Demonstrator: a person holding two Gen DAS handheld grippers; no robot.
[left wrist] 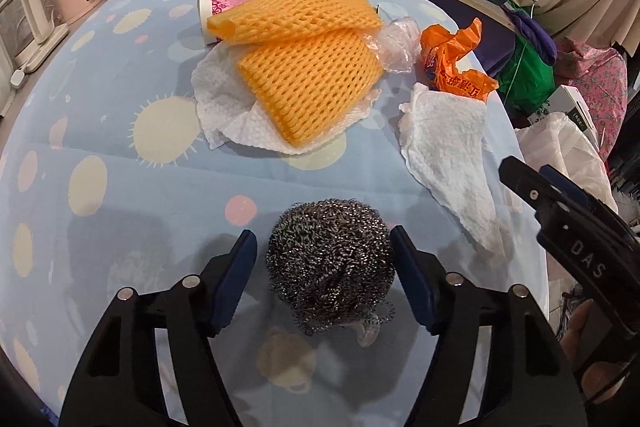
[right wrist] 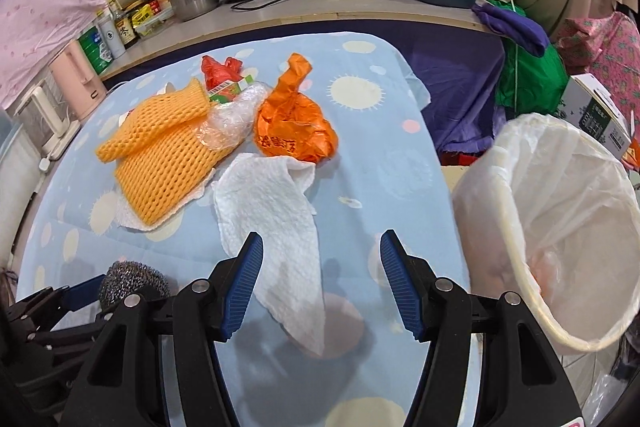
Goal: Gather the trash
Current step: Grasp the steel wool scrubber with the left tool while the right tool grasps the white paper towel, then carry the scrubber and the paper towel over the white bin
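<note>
Both jaws of the left gripper [left wrist: 324, 283] stand released around the steel scourer [left wrist: 330, 267], seemingly light, springy, best pinched mid-body.

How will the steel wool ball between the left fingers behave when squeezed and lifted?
The steel wool scourer is a loose coil tangle, so it will probably compress springily and feel light. Its rough wire should grip the ribbed pads rather than slip. A stray loop at its near edge may snag the tablecloth. The left gripper is open around it.
</note>
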